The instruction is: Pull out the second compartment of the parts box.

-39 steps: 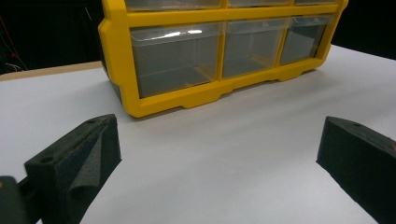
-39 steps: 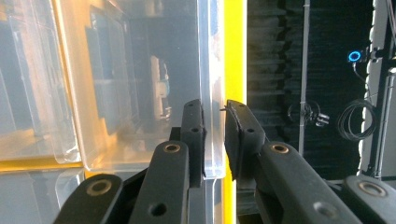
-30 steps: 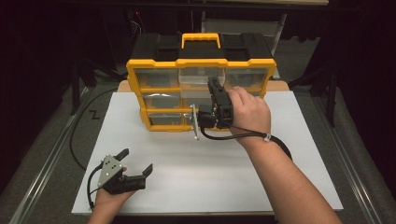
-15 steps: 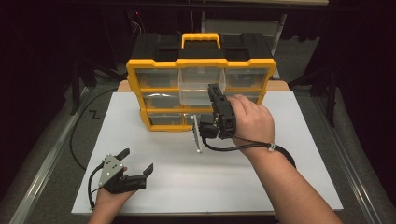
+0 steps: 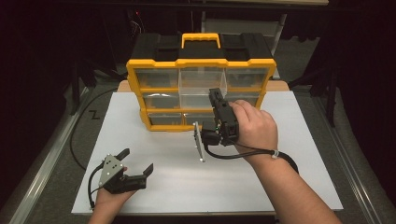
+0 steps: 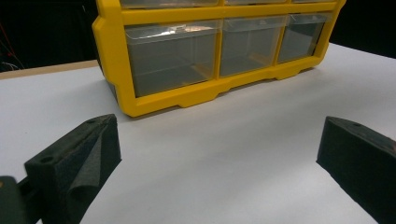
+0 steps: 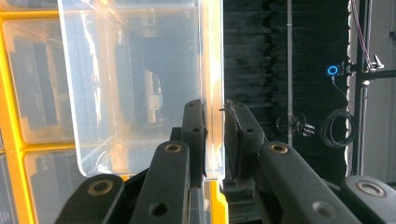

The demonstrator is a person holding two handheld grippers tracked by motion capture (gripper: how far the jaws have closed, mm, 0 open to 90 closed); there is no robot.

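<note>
My right gripper (image 7: 215,135) closes its matt black, faintly grainy jaws on the front wall of a clear plastic drawer (image 7: 140,79), glossy and smooth, with glare streaks across it. The organizer frame (image 5: 201,63) behind it is smooth yellow plastic with a slight sheen; its top (image 5: 201,46) is matt black plastic. Ahead of my left gripper (image 6: 219,154), whose foam-like jaw pads look rough and dull, the table sheet (image 6: 233,140) is a smooth, matt white. A bare wooden edge (image 6: 46,70) shows beyond it.
</note>
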